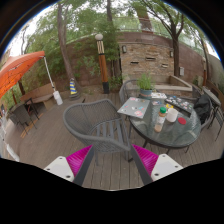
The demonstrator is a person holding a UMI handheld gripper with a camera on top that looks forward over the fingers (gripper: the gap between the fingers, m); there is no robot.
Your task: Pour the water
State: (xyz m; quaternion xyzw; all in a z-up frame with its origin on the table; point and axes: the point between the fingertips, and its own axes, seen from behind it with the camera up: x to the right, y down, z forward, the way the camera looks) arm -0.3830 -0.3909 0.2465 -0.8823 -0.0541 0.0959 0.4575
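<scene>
The tool [112, 158] hangs above a wooden deck [60, 140] with its two fingers spread wide and nothing between them; the pink pads [80, 157] on their inner faces are bare. Just ahead of the fingers stands a grey metal mesh chair [98, 124], its seat facing a round glass tabletop [168, 130] that sits beyond the right-hand finger. On the tabletop stands a small bottle with a green cap [160, 118], and just beside it a white cup [172, 114]. Flat papers [134, 106] lie on the side of the tabletop nearest the chair, and further dark items at the far rim are too small to tell apart. A second mesh chair [130, 90] stands behind the tabletop. Well beyond, a tall patio heater [101, 62] rises in front of a stone wall [150, 58], and an orange umbrella [18, 70] shades a seating area off to the other side, under trees.
</scene>
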